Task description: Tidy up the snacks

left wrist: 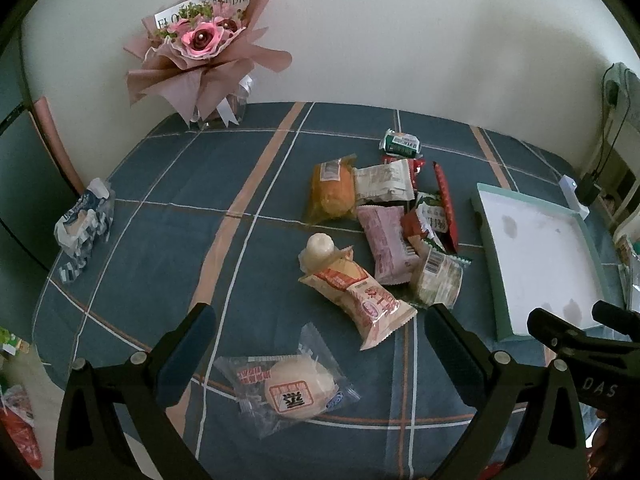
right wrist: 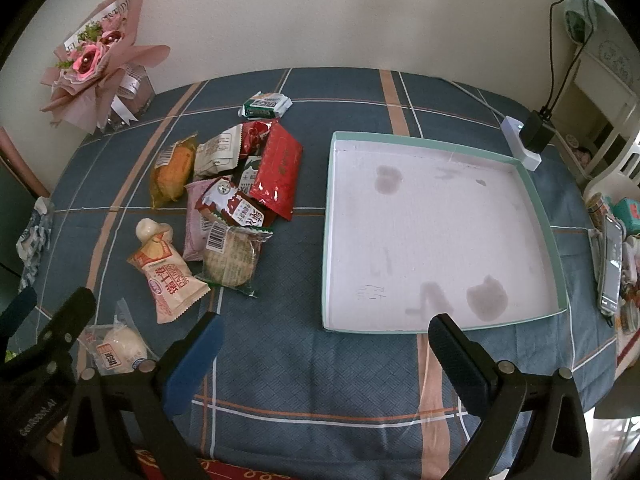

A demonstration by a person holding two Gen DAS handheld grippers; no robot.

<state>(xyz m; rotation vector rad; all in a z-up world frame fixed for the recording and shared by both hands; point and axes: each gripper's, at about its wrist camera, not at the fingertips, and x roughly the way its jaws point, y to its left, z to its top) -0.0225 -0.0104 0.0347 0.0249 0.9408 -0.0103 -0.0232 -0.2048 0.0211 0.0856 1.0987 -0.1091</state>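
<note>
Several wrapped snacks lie in a pile (left wrist: 396, 220) (right wrist: 228, 200) on the blue plaid tablecloth. Nearest are a clear-wrapped round white bun (left wrist: 296, 386) (right wrist: 120, 350) and a cream packet with red print (left wrist: 360, 296) (right wrist: 168, 276). A green packet (left wrist: 401, 144) (right wrist: 266, 105) lies apart at the far side. A shallow white tray with a mint-green rim (left wrist: 490, 256) (right wrist: 326, 220) sits to the right of the pile and holds nothing. My left gripper (left wrist: 320, 348) is open, hovering over the bun. My right gripper (right wrist: 326, 356) is open in front of the tray's near edge.
A pink wrapped flower bouquet (left wrist: 204, 48) (right wrist: 96, 60) stands at the table's back left. A crumpled blue-white wrapper (left wrist: 82, 224) (right wrist: 34, 236) lies at the left edge. A white charger with a black plug (right wrist: 528, 140) and a phone (right wrist: 612, 268) sit right of the tray.
</note>
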